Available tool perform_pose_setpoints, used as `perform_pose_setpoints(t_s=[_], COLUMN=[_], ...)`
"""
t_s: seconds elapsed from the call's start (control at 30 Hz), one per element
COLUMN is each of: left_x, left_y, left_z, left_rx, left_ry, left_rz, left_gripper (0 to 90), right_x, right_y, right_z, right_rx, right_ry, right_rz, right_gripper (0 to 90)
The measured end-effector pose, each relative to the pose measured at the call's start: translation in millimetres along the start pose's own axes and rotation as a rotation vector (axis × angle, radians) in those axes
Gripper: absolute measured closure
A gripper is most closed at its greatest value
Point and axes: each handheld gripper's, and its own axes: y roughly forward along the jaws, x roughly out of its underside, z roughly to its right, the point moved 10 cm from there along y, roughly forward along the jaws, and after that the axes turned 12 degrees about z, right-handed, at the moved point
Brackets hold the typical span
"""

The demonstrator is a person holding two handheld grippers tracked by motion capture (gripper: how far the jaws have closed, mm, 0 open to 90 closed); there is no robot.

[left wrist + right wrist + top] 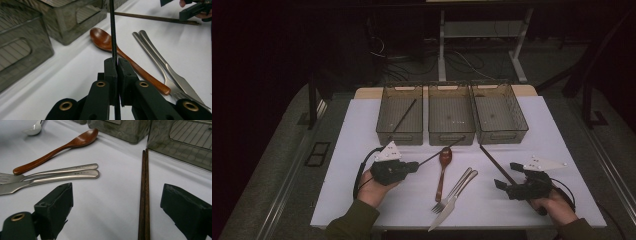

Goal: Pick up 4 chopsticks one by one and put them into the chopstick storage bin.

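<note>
Two grippers | left gripper [416,165]: black chopstick [112,30] clamped, raised over spoon [443,170], likely for left bin [400,131] | right gripper [117,205]: jaws spread astride brown chopsticks [144,195], poised for pickup

Three grey mesh bins stand side by side at the far edge of the white table [362,200]: the left bin [399,131] holds a thin dark stick, the middle bin [451,132] and right bin [507,131] look bare. Nearer lie a wooden spoon [443,170], a fork [452,192] and a knife [457,200], the last two touching.
</note>
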Motion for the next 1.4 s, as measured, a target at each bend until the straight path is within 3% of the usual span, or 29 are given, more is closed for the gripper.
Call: perform_pose_setpoints(t_s=[0.87, 1.4], left_x=[-31.1, -44.6], left_y=[-3.3, 6.6], left_z=[-57.0, -87.1], left_rx=[-0.108, -0.158], left_ry=[-0.024, -0.025], left_rz=[0.080, 0.083], left_gripper=[84.9, 84.9], right_x=[1.3, 1.9], right_y=[1.2, 1.6], right_z=[0.3, 1.4], right_rx=[0.002, 0.006], right_ry=[0.006, 0.007], right_rz=[-0.008, -0.008], right_gripper=[10.7, 10.7])
